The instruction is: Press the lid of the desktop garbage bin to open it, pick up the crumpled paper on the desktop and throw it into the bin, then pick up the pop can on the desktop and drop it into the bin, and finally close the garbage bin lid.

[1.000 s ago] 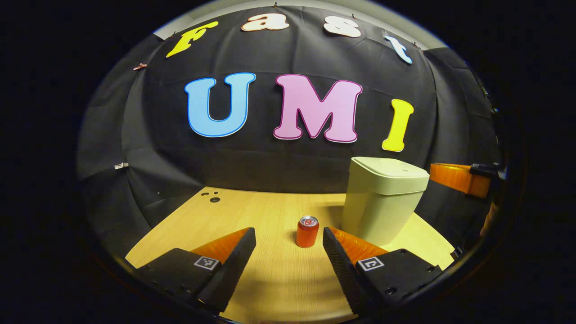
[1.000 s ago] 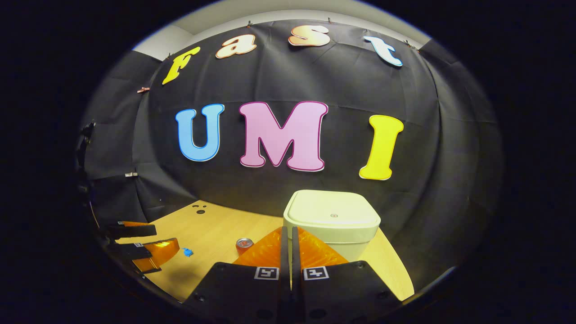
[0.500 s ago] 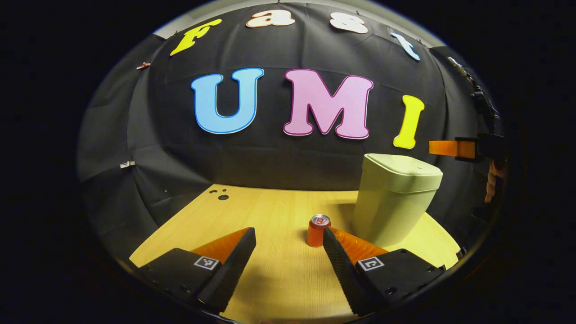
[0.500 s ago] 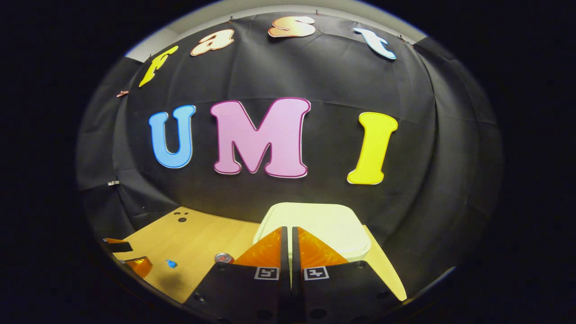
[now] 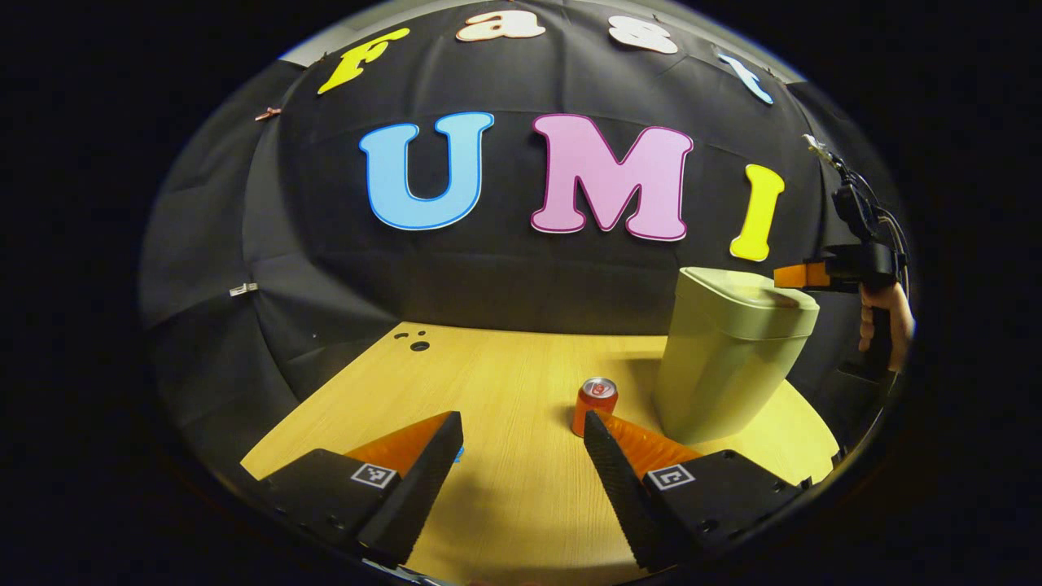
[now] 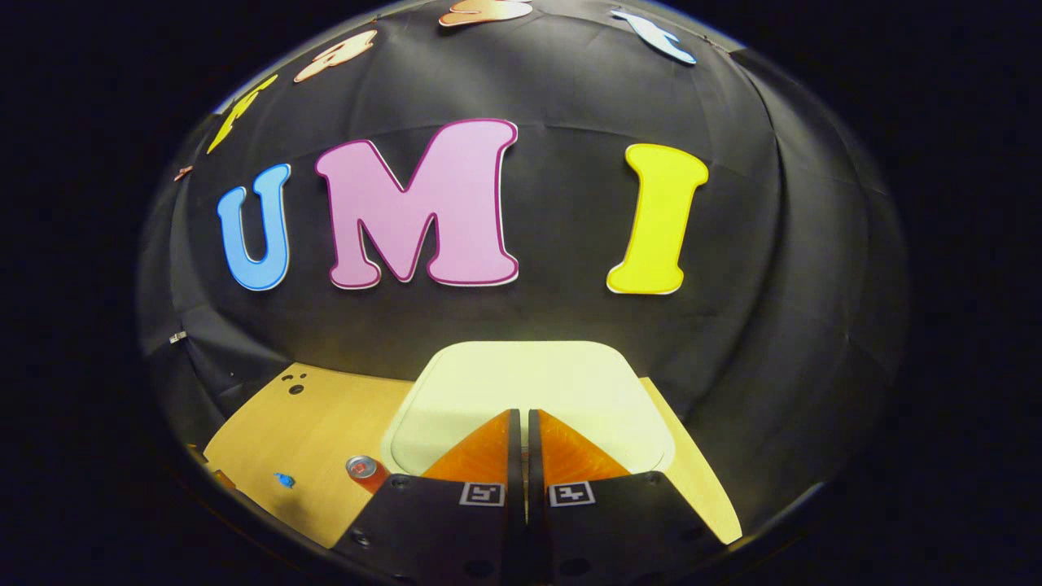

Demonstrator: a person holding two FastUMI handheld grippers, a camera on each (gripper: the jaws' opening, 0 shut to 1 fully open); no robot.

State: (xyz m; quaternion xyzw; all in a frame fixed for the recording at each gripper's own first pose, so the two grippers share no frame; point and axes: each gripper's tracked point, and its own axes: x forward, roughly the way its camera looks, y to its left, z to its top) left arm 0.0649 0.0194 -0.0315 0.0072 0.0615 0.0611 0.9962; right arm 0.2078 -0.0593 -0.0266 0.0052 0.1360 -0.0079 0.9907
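Since the earlier frames our right hand-held gripper (image 6: 521,417) has come down and forward over the bin (image 6: 529,399): in the right gripper view the lid (image 6: 570,382) has grown from a small square well ahead into a wide pale panel spreading from under the fingertips. In the left gripper view the bin (image 5: 728,358) has drifted toward 3 o'clock and the can (image 5: 596,400) with it.

The right hand-held gripper is closed, its two fingers pressed flat together with nothing between them, and their tips lie over the near part of the lid; we cannot tell whether they touch it. In the left gripper view we see that same gripper (image 5: 788,276) at 3 o'clock, its fingertips reaching level over the lid's right edge (image 5: 781,297), with a hand (image 5: 887,321) around its grip below.

Our left hand-held gripper (image 5: 521,423) is wide open and holds nothing, hanging above the tabletop (image 5: 488,382). The can stands upright just beyond its right finger (image 5: 606,456), at about 1 o'clock from the gap, and just left of the bin. A small blue scrap, the paper (image 5: 459,452), peeps out beside the left finger (image 5: 423,472).

In the right gripper view the can (image 6: 364,470) stands at 8 o'clock from the fingertips, just beside the bin's left side, and the paper (image 6: 284,479) lies farther out on the tabletop (image 6: 326,423) toward 9 o'clock, apart from the can. The lid is closed and flat on the bin.
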